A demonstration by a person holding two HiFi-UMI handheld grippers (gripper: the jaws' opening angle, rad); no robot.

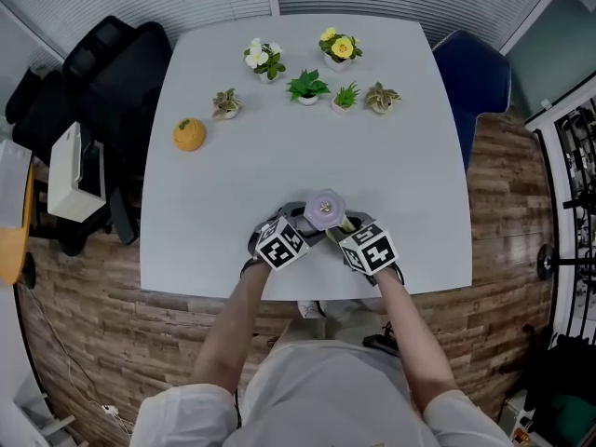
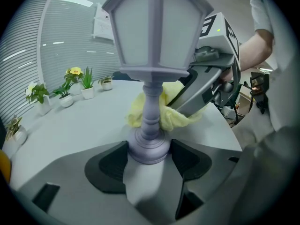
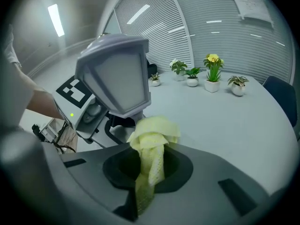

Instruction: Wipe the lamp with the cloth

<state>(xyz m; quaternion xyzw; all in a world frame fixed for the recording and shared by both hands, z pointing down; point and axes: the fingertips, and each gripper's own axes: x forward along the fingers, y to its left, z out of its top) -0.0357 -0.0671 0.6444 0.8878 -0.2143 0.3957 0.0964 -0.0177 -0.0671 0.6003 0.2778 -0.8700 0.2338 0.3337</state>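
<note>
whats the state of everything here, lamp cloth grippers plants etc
lamp, upright, held at its base
cloth, bunched, pressed to the lamp's stem
left gripper, shut on the lamp's base
right gripper, shut on the cloth
potted plants, upright, untouched
orange fruit, lying alone, untouched

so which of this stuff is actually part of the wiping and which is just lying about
Job: lamp, gripped at its base by the left gripper; yellow cloth in the right gripper.
Lying about: potted plants, orange, blue chair.
</note>
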